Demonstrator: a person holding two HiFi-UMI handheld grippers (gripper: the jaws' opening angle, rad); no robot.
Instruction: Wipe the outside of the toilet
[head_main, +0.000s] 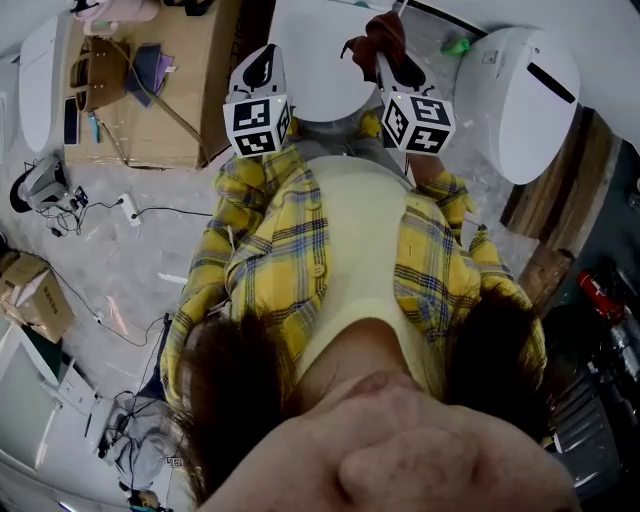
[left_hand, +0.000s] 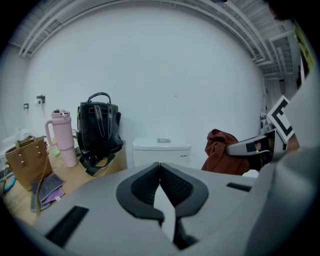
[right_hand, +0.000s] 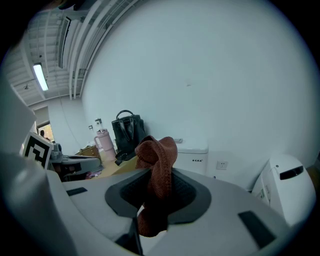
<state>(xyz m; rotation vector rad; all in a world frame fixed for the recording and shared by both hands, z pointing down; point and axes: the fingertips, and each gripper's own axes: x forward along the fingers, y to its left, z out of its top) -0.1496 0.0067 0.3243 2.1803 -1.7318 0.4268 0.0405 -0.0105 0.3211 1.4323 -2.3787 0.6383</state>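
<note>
Now, facing the toilet (left_hand: 162, 149), our right gripper (right_hand: 157, 192) pinches the rust cloth (right_hand: 160, 157); the left gripper (left_hand: 160, 170) is pressed together, empty. We should lay the cloth flat against the toilet's shell.

"What is on the wooden table (head_main: 190, 90) at the far left?"

"A black bag (left_hand: 98, 127) stands at the far side. A pink cup (left_hand: 64, 137) is just left of it. A brown handbag (left_hand: 25, 160) is further left and nearer. A purple cloth (left_hand: 47, 190) lies beside it."

"And on the floor (head_main: 150, 260)?"

"Cables (head_main: 62, 203) lie on the left. A cardboard box (head_main: 35, 295) sits nearer."
</note>
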